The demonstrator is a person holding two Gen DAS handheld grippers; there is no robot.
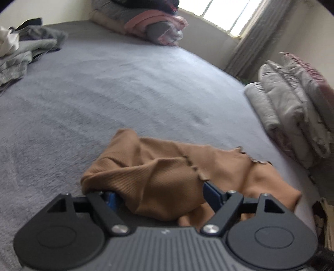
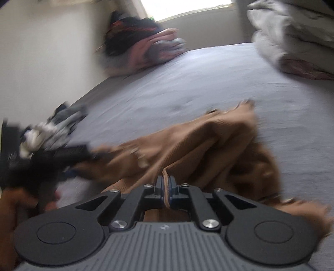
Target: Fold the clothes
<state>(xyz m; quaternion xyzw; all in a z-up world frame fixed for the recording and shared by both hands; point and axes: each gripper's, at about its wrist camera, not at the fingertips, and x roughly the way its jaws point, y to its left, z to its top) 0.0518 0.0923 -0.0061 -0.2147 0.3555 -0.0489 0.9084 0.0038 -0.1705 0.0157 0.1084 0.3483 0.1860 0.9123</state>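
The brown ribbed top (image 1: pixel 158 173) lies crumpled on the grey bed (image 1: pixel 117 89), at the bed's near edge, with its frilled hem (image 1: pixel 195 167) running across the upper folds. I see my left gripper (image 1: pixel 160 192) with its jaws spread wide; a bunched fold of the top sits between its blue pads (image 1: pixel 210 190) and drapes over the gripper body, but the pads do not press on it. My right gripper (image 2: pixel 166 188) is clamped tight on a thin folded edge of the same top (image 2: pixel 208 146), the cloth pinched upright between its two pads.

In the right wrist view, much blurred, the left gripper (image 2: pixel 68 155) appears at the left side of the top, with the person's hand (image 2: pixel 18 200) behind it.

Beyond the top, at the far corner of the bed against the wall, is a heap of pink, grey and dark clothes (image 1: pixel 150 23). A loose pile of grey and white garments (image 1: pixel 23 52) lies at the bed's far left side. To the right of the top, at the bed's right edge, is a stack of folded pale grey quilted bedding (image 1: pixel 292 110). A window (image 1: pixel 229 12) with a curtain (image 1: pixel 256 35) stands behind the bed.
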